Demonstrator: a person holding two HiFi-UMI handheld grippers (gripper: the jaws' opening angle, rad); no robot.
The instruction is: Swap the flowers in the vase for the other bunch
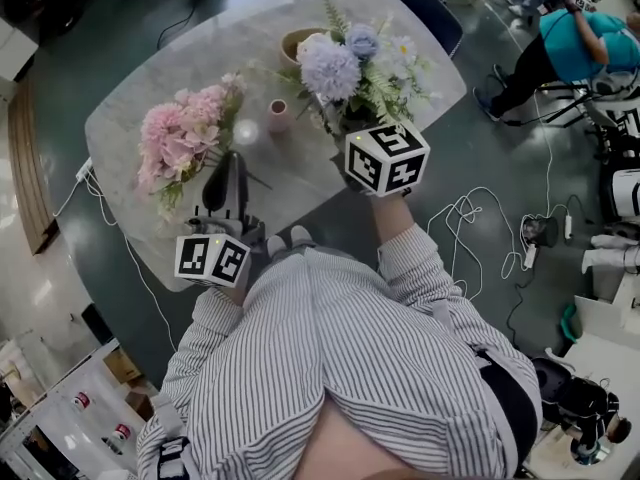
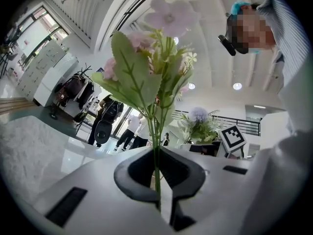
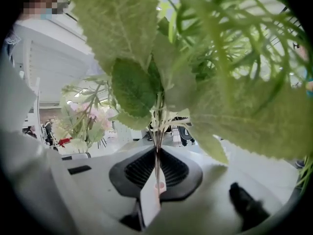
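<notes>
left claw (image 2: 158, 182): pink bunch (image 1: 185, 136); right claw (image 3: 157, 180): blue bunch (image 1: 338, 68); vase (image 1: 278, 116) between

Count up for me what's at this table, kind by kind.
Flower bunches: 2 (pink bunch, blue bunch)
Pink vase: 1
Tan bowl: 1
Handheld grippers: 2 (left gripper, right gripper)
Total: 6

Vase (image 1: 278, 116) stands unobstructed above, between pink bunch (image 1: 185, 133) and blue bunch (image 1: 345, 68); bowl (image 1: 292, 46) (behind) close.

The pale marbled table (image 1: 200, 58) bears a small pink vase (image 1: 278, 116) and a tan bowl (image 1: 296, 40).
</notes>
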